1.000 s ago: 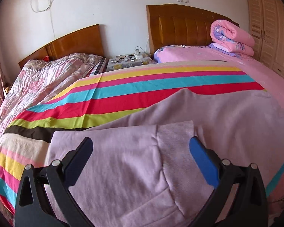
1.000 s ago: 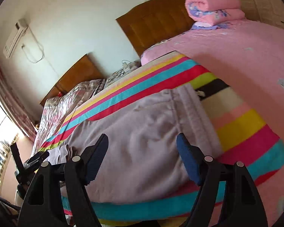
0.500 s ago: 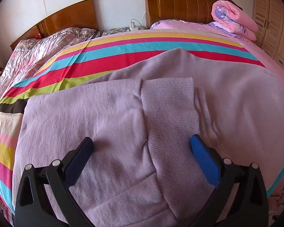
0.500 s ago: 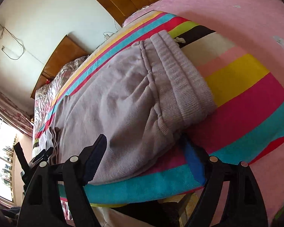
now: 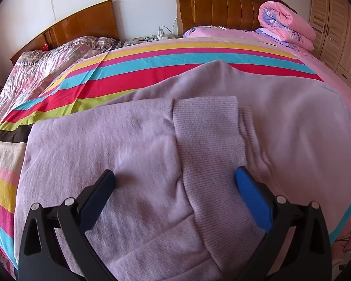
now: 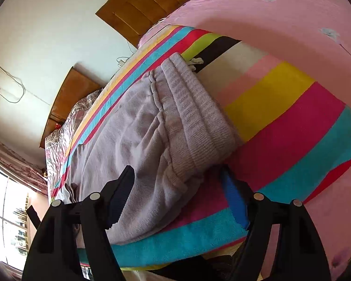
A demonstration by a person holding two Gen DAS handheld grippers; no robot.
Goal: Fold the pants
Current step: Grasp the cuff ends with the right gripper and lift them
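Lilac sweatpants [image 5: 133, 145] lie on a striped blanket [image 5: 152, 68] on the bed. In the left wrist view one leg is folded over, its ribbed cuff [image 5: 208, 140] lying on top. My left gripper [image 5: 175, 182] is open, its jaws astride the cuff and the folded leg, low over the cloth. In the right wrist view the pants [image 6: 133, 126] end in a ribbed waistband [image 6: 199, 117] at the right. My right gripper [image 6: 177, 182] is open, its jaws astride the near corner of the waistband, close to the cloth.
A rolled pink quilt [image 5: 285, 25] lies at the head of the bed, by a wooden headboard [image 5: 222, 2]. A second bed with a patterned cover [image 5: 46, 61] stands to the left. Wardrobe doors [image 5: 337, 28] are at the right. A window [image 6: 9, 215] is at far left.
Both grippers have come down and closer to the pants. The left moved in over the folded leg's cuff; the right tilted and closed in on the waistband's corner. Both stay open.
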